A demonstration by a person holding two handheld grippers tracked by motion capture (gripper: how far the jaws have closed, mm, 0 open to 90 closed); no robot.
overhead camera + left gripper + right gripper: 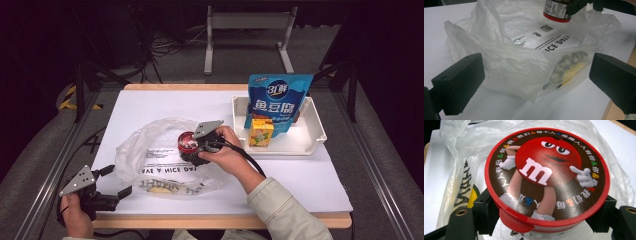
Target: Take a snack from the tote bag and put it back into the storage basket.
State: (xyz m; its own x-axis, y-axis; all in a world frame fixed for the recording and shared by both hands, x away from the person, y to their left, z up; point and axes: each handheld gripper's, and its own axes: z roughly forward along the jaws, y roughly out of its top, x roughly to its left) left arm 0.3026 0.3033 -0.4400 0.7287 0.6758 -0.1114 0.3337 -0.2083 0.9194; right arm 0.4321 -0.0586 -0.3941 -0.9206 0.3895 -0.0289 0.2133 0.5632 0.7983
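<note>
My right gripper [192,147] is shut on a round candy tub [188,142] with a red lid, held above the mouth of a clear plastic bag [150,160] in the middle of the table. The right gripper view shows the lid [547,177] with a red cartoon figure, both jaws pressing the tub's sides. From the left gripper view the tub's lower part [556,11] hangs over the bag [519,60], which holds a yellow packet [571,70]. My left gripper [112,182] stands open at the table's front left corner, its jaws just short of the bag's near edge.
A white tray [315,130] at the right rear holds a tall blue snack pouch [277,100] and a small yellow juice carton [261,132]. The white table top [300,175] ends in a wooden front edge [220,220].
</note>
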